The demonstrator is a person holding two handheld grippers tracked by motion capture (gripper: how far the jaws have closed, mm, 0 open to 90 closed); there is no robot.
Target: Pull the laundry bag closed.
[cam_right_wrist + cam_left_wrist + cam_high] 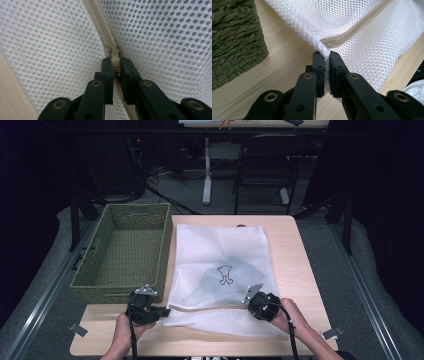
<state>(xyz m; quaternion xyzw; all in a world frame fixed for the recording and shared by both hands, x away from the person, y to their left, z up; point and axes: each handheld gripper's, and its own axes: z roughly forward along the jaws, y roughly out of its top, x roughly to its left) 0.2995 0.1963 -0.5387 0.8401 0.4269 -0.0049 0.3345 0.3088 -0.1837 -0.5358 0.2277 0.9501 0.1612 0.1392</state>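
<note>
Step in hand, as judged: working the zipper of a white mesh laundry bag [220, 255], which lies flat on the desk [295, 265] just right of an empty green woven basket [122, 250]; a grey garment with a small printed figure [225, 280] shows through the mesh. At the left, the left hand-held gripper [159, 310] sits at the bag's near left corner. In the left gripper view its jaws are pressed together on a pinch of mesh at the end of the zipper seam [325, 58], with the cream zipper tape [352, 32] running away up and to the right, and the basket wall [234, 37] just beside it. This reads as the anchoring grip that keeps the seam taut. At the right, the right hand-held gripper [252, 301] rests on the bag near its near right part, held by the person's right hand [290, 315]. In the right gripper view its jaws are pinching the cream zipper pull tab [115, 62], with the slider just above the tips and the zipper line [100, 22] running up and left between two mesh panels [50, 50]. Whether the teeth behind the slider are joined or parted cannot be told. Next move, as judged: draw the pull steadily along the seam line while the left grip holds firm; pulling off-axis could snag mesh in the slider or slip the small tab.
</note>
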